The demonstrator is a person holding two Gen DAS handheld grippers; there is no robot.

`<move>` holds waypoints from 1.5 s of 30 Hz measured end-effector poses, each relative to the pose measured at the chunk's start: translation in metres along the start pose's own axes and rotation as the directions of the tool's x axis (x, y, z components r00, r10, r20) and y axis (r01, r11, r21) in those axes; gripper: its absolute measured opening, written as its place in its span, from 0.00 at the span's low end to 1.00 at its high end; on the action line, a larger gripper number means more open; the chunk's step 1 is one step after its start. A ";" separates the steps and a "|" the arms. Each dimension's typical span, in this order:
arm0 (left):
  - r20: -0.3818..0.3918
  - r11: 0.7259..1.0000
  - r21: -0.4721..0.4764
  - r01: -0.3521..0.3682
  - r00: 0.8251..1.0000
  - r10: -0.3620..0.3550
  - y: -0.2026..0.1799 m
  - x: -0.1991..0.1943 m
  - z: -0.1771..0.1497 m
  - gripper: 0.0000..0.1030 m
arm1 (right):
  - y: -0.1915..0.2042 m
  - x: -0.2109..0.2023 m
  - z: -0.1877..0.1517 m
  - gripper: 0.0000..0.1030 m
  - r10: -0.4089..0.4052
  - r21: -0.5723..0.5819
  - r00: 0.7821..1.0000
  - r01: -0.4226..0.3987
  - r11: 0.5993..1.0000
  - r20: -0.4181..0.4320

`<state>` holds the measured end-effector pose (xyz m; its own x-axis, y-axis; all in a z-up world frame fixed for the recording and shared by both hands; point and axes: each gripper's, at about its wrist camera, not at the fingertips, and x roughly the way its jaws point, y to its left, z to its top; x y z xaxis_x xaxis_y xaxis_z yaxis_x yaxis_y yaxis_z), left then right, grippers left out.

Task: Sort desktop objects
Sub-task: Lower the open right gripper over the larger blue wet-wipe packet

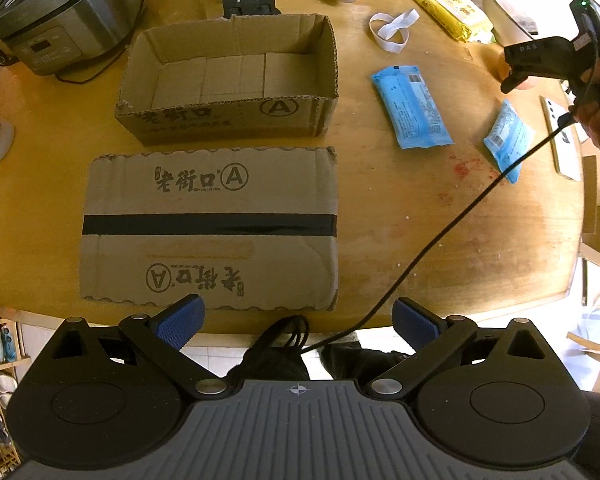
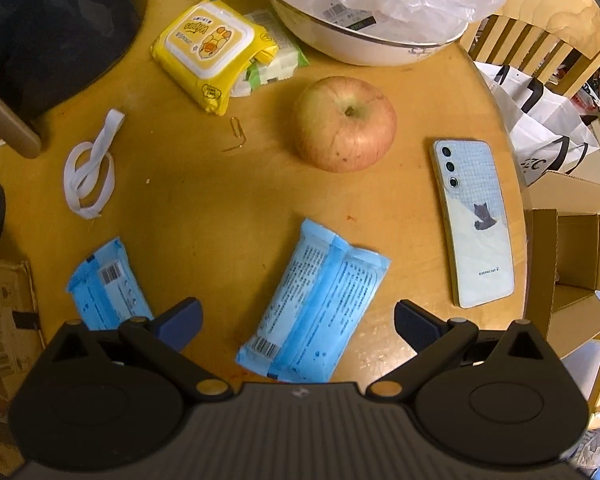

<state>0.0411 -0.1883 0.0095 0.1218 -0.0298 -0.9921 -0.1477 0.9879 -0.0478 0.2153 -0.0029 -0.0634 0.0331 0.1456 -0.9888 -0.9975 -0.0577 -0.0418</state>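
Observation:
An open cardboard box (image 1: pixel 228 80) stands empty on the round wooden table, with its flat cardboard lid (image 1: pixel 208 224) in front of it. My left gripper (image 1: pixel 298 320) is open and empty at the table's near edge, just below the lid. Two blue wipe packs lie to the right of the box: one (image 1: pixel 410 106) (image 2: pixel 108 284) nearer it, one (image 1: pixel 510 136) (image 2: pixel 316 304) further right. My right gripper (image 2: pixel 296 320) is open and hovers over the second pack, which lies between its fingers. An apple (image 2: pixel 344 122), a phone (image 2: pixel 474 222), a yellow wipes pack (image 2: pixel 212 54) (image 1: pixel 452 12) and a white elastic band (image 2: pixel 90 172) (image 1: pixel 392 28) lie beyond.
A rice cooker (image 1: pixel 56 12) stands at the back left. A white bowl (image 2: pixel 364 40) holding a plastic bag sits at the back of the right wrist view. A paperclip (image 2: pixel 238 130) lies left of the apple. A black cable (image 1: pixel 440 240) runs across the table. A chair and open boxes (image 2: pixel 572 264) stand beside the table.

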 end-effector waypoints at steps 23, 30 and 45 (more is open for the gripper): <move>-0.011 1.000 -0.008 -0.001 1.000 0.001 0.005 0.002 -0.002 1.00 | -0.032 0.035 -0.006 1.00 0.022 0.437 0.998 0.006 0.899 -0.060; -0.014 1.000 -0.002 -0.001 1.000 0.001 0.006 0.002 -0.003 1.00 | -0.038 0.048 -0.012 1.00 0.017 0.516 0.998 0.017 0.856 -0.061; -0.029 1.000 0.002 -0.009 1.000 0.009 0.008 0.004 -0.005 1.00 | -0.038 0.076 -0.014 1.00 0.004 0.500 0.998 0.029 0.866 -0.064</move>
<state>0.0352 -0.1813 0.0050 0.0923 -0.0257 -0.9954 -0.1464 0.9885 -0.0391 0.2561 -0.0036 -0.1392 0.0330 0.0815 -0.9961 -0.8942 0.4476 0.0070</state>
